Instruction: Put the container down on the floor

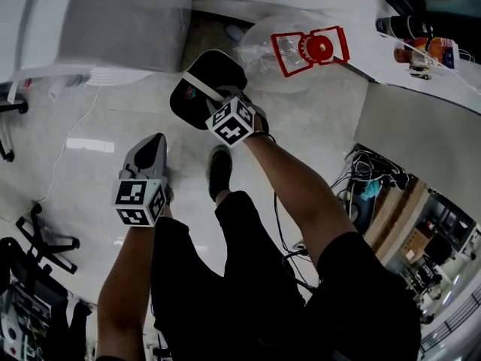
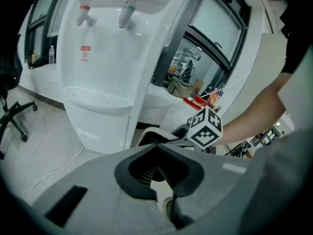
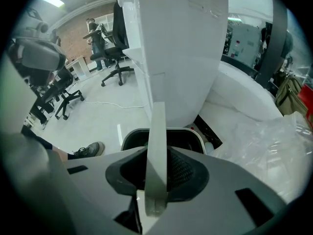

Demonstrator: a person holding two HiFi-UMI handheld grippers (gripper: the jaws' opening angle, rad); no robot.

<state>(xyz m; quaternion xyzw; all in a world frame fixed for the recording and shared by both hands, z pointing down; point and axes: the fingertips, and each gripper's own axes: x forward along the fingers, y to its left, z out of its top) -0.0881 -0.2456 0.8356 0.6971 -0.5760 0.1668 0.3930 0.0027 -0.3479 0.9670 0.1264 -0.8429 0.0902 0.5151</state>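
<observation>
The container (image 1: 197, 100) is a black bin with a white rim and a white strap handle (image 1: 204, 86), low over the pale floor beside the water dispenser. Whether its base rests on the floor I cannot tell. My right gripper (image 1: 225, 105) reaches down over its top. In the right gripper view the handle (image 3: 157, 146) rises between the jaws of my right gripper (image 3: 157, 173); they stand open, with a little room beside it, above the bin's mouth (image 3: 185, 140). My left gripper (image 1: 152, 150) hangs apart to the left, shut and empty (image 2: 161, 177). The bin's rim (image 2: 149, 137) shows ahead of it.
A white water dispenser (image 1: 113, 21) stands just behind the bin. A clear plastic bag with a red frame (image 1: 310, 50) lies to its right. My shoe (image 1: 219, 170) is on the floor below the bin. Cables (image 1: 370, 173) lie at the right, office chairs (image 3: 113, 58) further off.
</observation>
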